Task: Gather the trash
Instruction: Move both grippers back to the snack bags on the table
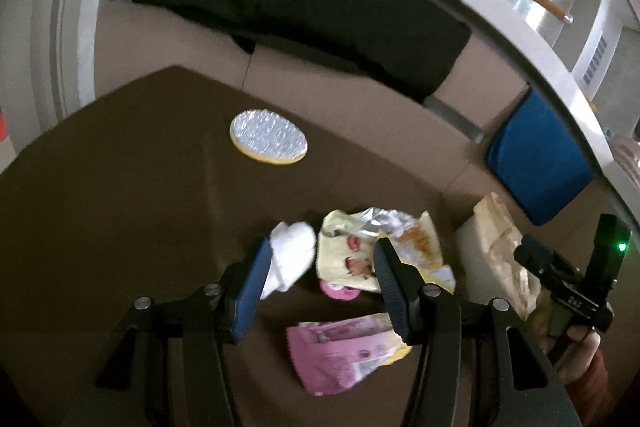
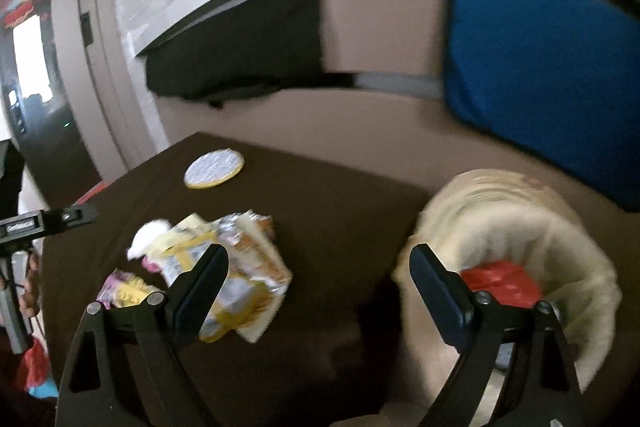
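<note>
Trash lies on a dark brown table: a crumpled white tissue, a yellow and silver wrapper, and a pink wrapper. My left gripper is open and empty, hovering over the tissue and yellow wrapper. A beige paper bag stands off the table's right edge with red trash inside. My right gripper is open and empty, between the yellow wrapper and the bag. The bag also shows in the left wrist view.
A round silver and yellow coaster lies farther back on the table, also in the right wrist view. Behind are a beige sofa with a black cushion and a blue cushion.
</note>
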### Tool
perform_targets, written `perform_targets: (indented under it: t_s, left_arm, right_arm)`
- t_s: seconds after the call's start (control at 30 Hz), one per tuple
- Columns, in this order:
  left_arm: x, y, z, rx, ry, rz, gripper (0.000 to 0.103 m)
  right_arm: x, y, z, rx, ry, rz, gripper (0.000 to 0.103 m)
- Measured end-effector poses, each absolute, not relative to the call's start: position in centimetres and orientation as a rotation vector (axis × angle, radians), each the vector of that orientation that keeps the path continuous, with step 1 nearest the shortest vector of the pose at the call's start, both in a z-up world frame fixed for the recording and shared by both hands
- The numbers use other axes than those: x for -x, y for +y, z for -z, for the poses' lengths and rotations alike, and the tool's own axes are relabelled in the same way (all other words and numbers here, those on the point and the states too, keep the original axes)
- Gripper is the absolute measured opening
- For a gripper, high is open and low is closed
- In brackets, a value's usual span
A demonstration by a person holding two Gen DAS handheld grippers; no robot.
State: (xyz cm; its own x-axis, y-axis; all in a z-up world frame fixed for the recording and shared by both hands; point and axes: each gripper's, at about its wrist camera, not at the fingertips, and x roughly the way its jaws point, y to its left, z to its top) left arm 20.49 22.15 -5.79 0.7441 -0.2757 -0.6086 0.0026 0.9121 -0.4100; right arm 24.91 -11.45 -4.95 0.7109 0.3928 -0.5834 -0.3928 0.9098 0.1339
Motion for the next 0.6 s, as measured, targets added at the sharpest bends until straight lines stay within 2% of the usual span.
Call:
perform_targets:
  t_s: [0.37,0.6]
  left_arm:
    - [-34.2,27.0,8.3,0.523,0.834,0.151,0.054]
    - [-30.8,26.0,8.1,0.494,0.794,0.207,0.054]
  right_arm:
    - [-25.7,-7.8,7.3,0.019,0.700,-0.486,0.091]
    - [-26.6,-5.1,9.4,0.076,0.744,-0.657,0.091]
